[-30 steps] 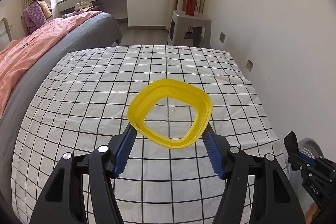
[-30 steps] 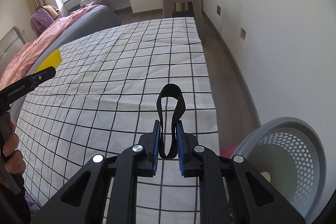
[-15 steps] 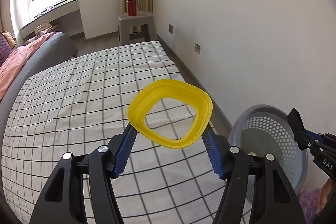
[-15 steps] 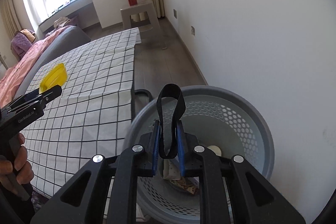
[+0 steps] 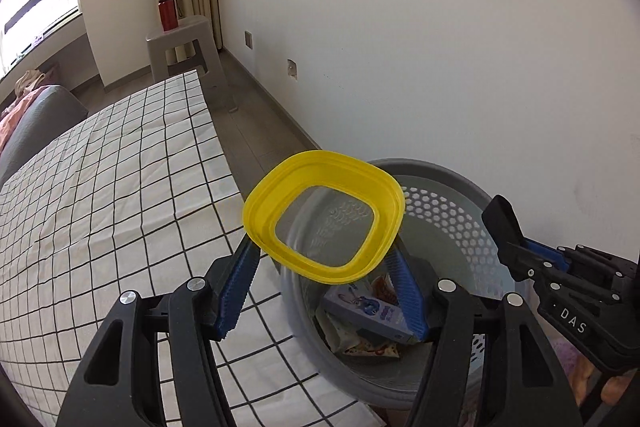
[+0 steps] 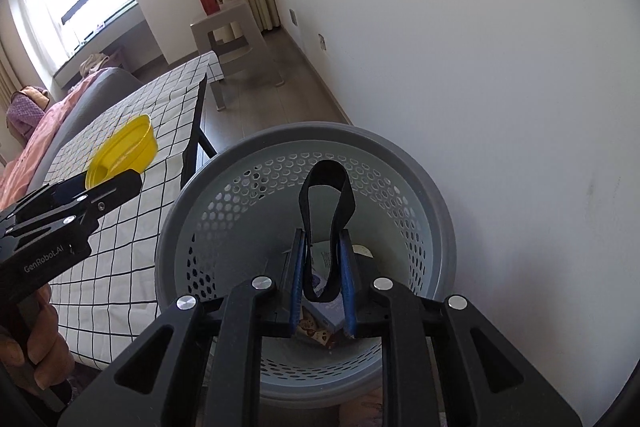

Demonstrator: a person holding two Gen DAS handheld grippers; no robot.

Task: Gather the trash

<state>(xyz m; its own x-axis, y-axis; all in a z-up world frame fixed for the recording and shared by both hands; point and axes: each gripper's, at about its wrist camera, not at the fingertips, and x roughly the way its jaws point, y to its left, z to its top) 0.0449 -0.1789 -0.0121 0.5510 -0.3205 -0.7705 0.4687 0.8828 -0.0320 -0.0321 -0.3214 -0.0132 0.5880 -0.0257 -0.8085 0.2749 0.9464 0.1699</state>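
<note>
Right wrist view: right gripper [image 6: 322,281] sits directly above the grey perforated basket [image 6: 400,163], jaws nearly together with the black band loop [image 6: 328,223] pinched between the blue pads; the loop stands up out of the fingers over the basket's far wall. The jaws are just beginning to part, the band not yet free. Packets and a box [image 6: 324,311] already lie at the basket bottom. Left wrist view: left gripper [image 5: 322,287] stands roughly half open, clamped on the two opposite sides of the yellow lid ring [image 5: 324,217], which hangs over the basket's near-left rim [image 5: 288,291], partly over the checked cloth [image 5: 100,207]. Risks, judged from this layout: (1) the band is limp and rubbery, so it may cling to one pad and drag out with the gripper instead of dropping; (2) the ring is only partly over the opening, so a release here could land it on the rim and tip it onto the cloth or floor; (3) the ring is held by its edges only and could twist or spring out; (4) both grippers crowd the same opening, near each other, so a collision could knock either item off line.
</note>
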